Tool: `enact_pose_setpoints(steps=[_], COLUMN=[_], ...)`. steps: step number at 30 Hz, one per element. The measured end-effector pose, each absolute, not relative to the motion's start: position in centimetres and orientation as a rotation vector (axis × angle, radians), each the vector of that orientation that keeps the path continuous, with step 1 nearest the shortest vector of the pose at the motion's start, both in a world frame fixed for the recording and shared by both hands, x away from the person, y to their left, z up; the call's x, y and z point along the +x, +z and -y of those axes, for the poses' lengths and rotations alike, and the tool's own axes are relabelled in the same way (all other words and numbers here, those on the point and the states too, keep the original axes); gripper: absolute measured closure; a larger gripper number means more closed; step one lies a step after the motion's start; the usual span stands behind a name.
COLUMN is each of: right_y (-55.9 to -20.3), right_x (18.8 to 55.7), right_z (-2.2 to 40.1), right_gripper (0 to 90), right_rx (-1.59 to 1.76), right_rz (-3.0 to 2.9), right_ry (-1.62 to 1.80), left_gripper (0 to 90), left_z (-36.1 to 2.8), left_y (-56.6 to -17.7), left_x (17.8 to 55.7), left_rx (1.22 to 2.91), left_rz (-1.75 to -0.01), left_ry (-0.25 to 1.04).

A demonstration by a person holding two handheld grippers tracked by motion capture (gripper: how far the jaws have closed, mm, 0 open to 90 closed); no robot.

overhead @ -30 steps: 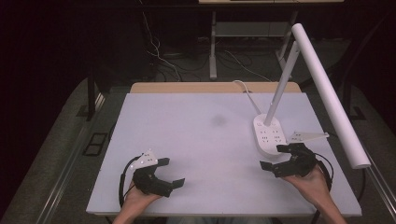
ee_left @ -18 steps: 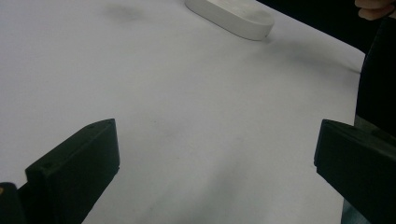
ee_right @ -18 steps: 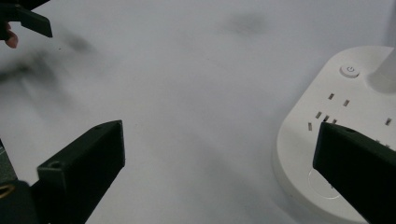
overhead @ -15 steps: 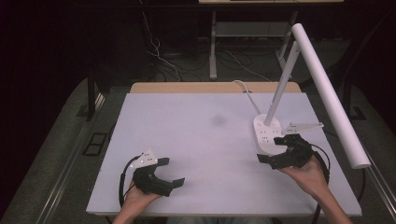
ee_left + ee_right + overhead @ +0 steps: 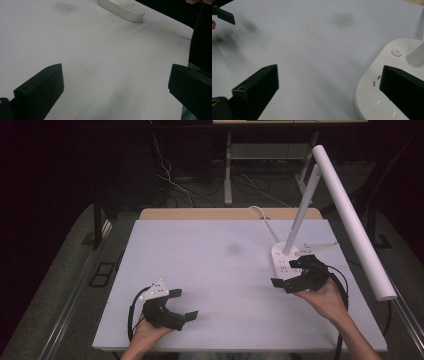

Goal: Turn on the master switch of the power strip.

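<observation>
Both jaw pairs were held spread and empty: right gripper [image 5: 291,273] angled over the lamp base [image 5: 387,82] near its power button [image 5: 396,52], presumably for a press, left gripper [image 5: 181,304] parked low on the table [image 5: 220,270]

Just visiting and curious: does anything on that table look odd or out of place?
Only a faint dark smudge on the white table, left of the desk lamp's base. Nothing looks spilled or broken.
</observation>
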State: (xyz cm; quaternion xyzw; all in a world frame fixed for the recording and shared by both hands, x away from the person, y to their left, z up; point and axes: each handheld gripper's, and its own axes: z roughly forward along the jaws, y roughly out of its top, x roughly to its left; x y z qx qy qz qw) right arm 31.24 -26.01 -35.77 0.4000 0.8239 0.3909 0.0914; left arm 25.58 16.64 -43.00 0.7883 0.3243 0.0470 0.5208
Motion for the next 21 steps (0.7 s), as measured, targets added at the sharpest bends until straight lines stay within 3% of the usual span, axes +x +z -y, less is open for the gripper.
enact_pose_setpoints(steps=[21], right_y=[-35.5], right_x=[33.7], right_z=[24.8], right_gripper=[1.7], right_rx=[1.194], right_rz=[-2.482], right_ry=[1.057], left_gripper=[0.0], left_z=[-16.6], left_y=[-43.1], left_x=[25.6], left_rx=[1.896], left_rz=[-0.78], left_ry=[0.105])
